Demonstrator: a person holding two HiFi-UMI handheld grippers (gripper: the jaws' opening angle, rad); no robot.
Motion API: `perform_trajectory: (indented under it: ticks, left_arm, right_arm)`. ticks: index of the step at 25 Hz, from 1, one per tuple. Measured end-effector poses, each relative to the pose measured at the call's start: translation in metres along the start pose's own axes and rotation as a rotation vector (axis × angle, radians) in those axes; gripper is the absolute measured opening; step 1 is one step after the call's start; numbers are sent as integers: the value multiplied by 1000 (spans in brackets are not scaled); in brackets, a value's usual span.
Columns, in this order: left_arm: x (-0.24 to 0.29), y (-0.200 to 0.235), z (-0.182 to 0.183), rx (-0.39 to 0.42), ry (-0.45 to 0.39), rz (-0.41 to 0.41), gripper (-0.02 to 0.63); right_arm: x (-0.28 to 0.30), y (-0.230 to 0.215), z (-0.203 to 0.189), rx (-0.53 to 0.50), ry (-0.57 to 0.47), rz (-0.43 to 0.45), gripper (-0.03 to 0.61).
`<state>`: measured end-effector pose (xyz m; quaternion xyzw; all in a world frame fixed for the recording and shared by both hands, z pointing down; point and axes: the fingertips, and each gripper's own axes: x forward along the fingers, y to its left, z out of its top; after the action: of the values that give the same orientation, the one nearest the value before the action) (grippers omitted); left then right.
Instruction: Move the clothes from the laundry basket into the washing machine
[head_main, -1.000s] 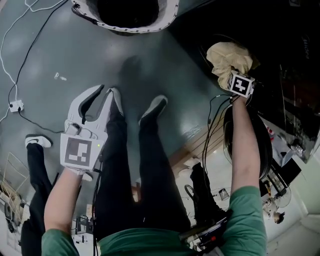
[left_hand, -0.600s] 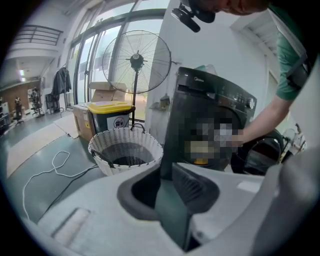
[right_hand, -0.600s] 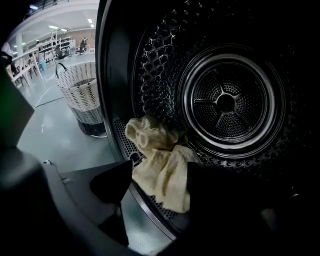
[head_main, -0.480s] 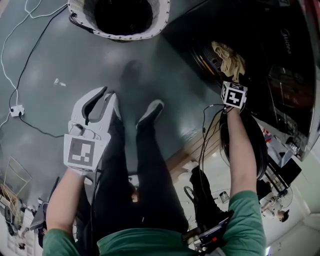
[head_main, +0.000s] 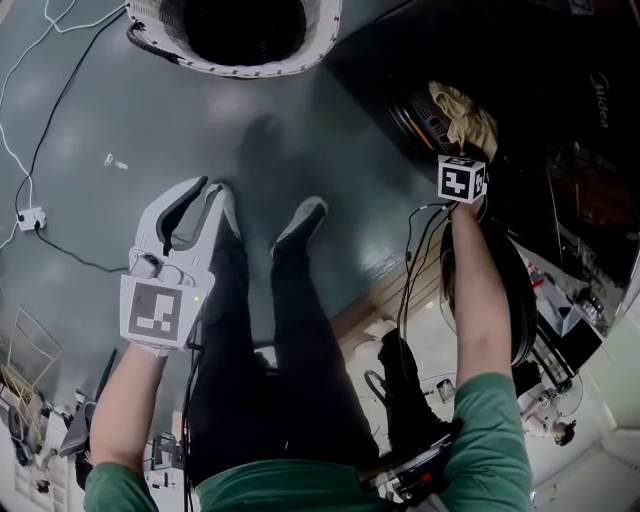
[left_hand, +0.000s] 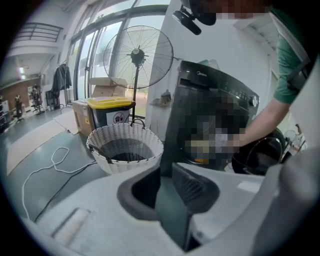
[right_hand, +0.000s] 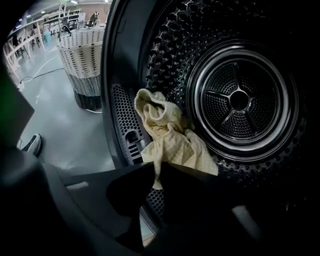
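A pale yellow cloth hangs at the mouth of the black washing machine, in front of its steel drum. My right gripper has just been closing, and a strip of that cloth is pinched between its jaws. In the head view the right gripper reaches into the opening, with the yellow cloth bunched just past its marker cube. The white woven laundry basket stands on the floor at the far left; its inside looks dark. My left gripper hangs over the floor, its jaws slightly apart and holding nothing.
The washer's round door hangs open beside my right arm. Cables and a white plug lie on the grey floor at the left. My shoes stand between the grippers. A pedestal fan and a yellow-lidded bin stand behind the basket.
The right gripper has carried the yellow cloth lower and further into the washer's mouth, so less of the cloth shows. The left gripper has stayed where it was.
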<state>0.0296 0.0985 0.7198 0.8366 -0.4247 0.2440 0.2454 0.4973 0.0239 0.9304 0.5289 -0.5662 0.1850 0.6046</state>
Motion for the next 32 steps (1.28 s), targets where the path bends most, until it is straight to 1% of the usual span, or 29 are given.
perform_trajectory:
  ticks: [1, 2, 5, 7, 10, 12, 13, 14, 16, 17, 18, 20, 22, 26, 28, 29, 31, 32]
  left_arm:
    - [0, 1, -2, -2, 3, 3, 74]
    - [0, 2, -3, -5, 5, 6, 74]
    - [-2, 7, -5, -14, 5, 13, 74]
    - [-2, 9, -4, -20, 3, 16, 74]
    - [-2, 11, 2, -28, -3, 17, 74]
    - [-2, 11, 6, -29, -9, 15, 74]
    - [-1, 11, 8, -30, -11, 13, 74]
    - [-1, 11, 9, -32, -12, 13, 74]
    - [-1, 11, 11, -30, -14, 10, 74]
    - [-1, 11, 11, -28, -16, 9, 74]
    - [-1, 12, 11, -24, -17, 7, 74]
    - [0, 14, 13, -12, -21, 6, 74]
    - [-1, 15, 18, 7, -33, 6, 74]
    - [-6, 20, 33, 27, -60, 12, 74]
    - [-5, 24, 37, 44, -69, 19, 74]
    - [-3, 26, 37, 55, -72, 23, 74]
    - [2, 28, 35, 68, -79, 30, 74]
    - [3, 28, 33, 67, -81, 32, 74]
  right_arm:
    - [3, -7, 3, 15, -1, -12, 17]
    - [4, -14, 6, 39, -7, -27, 11]
    - [2, -38, 21, 104, -37, -81, 9]
    - [0, -49, 31, 114, -53, -103, 11]
    - [-3, -57, 39, 119, -58, -106, 11]
    - [-6, -53, 45, 117, -78, -82, 12]
    - [-7, -48, 48, 116, -93, -56, 18]
    - [-8, -40, 51, 119, -108, -21, 50]
    - [-13, -22, 56, 133, -143, 53, 149]
    - [-17, -14, 57, 133, -161, 75, 167]
    - [-21, -7, 57, 124, -178, 84, 170]
    - [-29, 3, 54, 89, -198, 76, 175]
    - [-33, 7, 42, 50, -177, 50, 173]
    - [-23, -6, -2, 13, -8, -32, 173]
    - [-9, -17, -15, 8, 50, -58, 170]
    - [-2, -21, -15, 9, 60, -62, 149]
    - [9, -31, -9, 13, 53, -78, 58]
    - [13, -36, -3, 8, 46, -95, 35]
